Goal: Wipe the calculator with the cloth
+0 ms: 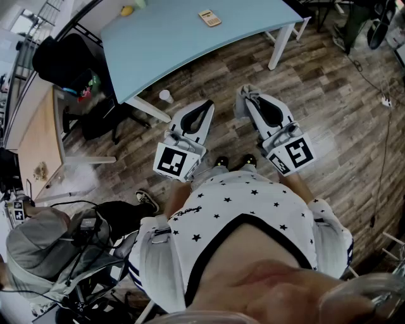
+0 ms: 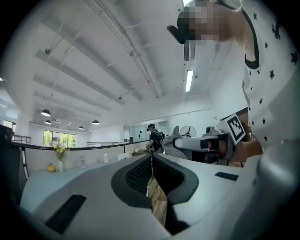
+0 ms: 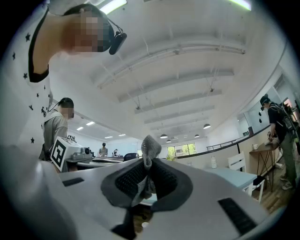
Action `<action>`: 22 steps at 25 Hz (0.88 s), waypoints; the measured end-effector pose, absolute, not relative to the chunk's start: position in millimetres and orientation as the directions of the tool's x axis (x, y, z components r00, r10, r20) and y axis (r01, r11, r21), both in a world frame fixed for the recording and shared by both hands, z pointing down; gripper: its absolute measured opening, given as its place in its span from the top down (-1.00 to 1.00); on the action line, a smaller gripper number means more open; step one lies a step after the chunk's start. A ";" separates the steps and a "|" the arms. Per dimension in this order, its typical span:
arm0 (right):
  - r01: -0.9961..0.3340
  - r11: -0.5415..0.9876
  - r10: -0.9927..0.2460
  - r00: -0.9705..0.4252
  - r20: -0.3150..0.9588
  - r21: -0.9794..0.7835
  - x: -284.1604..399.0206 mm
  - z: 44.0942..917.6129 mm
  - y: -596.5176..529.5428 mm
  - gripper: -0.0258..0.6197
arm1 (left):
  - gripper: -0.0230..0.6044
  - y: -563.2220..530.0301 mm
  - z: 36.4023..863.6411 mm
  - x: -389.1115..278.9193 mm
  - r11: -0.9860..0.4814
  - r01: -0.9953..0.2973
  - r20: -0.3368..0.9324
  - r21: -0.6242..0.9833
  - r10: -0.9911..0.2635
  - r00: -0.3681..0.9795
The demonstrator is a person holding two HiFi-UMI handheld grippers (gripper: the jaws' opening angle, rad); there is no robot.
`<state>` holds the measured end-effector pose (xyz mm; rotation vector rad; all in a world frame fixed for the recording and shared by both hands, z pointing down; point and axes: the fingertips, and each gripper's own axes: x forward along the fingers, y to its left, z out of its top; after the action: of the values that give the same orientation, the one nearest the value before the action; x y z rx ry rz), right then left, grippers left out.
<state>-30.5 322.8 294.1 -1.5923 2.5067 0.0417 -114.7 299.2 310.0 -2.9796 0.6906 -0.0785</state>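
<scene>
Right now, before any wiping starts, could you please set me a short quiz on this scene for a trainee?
1. What is clamped in the fingers of the right gripper?
A) nothing
B) the cloth
C) a pen
2. True or false: the calculator lies on the blue table, and neither gripper is touching it.
3. Fill in the gap: the fingers of the left gripper are ____, with nothing held between them.

Key: 1 B; 2 true; 3 shut.
</scene>
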 end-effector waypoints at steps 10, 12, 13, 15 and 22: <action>-0.896 0.440 -0.889 -0.425 -0.173 -0.063 -19.5 293.5 324.3 0.80 | 0.83 300.3 309.2 -102.3 -0.892 -0.440 0.041 -0.102 -0.446 0.894; -0.895 0.442 -0.888 -0.426 -0.175 -0.059 -15.9 292.5 327.0 0.80 | 0.83 302.1 308.7 -98.2 -0.891 -0.441 0.044 -0.111 -0.447 0.893; -0.894 0.444 -0.886 -0.428 -0.177 -0.061 -12.8 291.8 330.1 0.80 | 0.83 304.9 307.9 -95.1 -0.890 -0.441 0.044 -0.114 -0.448 0.893; -0.890 0.452 -0.881 -0.433 -0.188 -0.066 -5.6 290.3 340.8 0.80 | 0.83 315.0 306.3 -87.8 -0.888 -0.444 0.034 -0.117 -0.450 0.892; -0.895 0.444 -0.879 -0.426 -0.213 -0.044 33.5 294.1 370.6 0.80 | 0.83 341.9 317.1 -50.7 -0.893 -0.431 0.021 -0.130 -0.437 0.899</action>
<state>33.5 370.6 294.1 -1.5518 2.4895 0.1114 -50.7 341.9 317.1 -2.9421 0.6749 -0.0752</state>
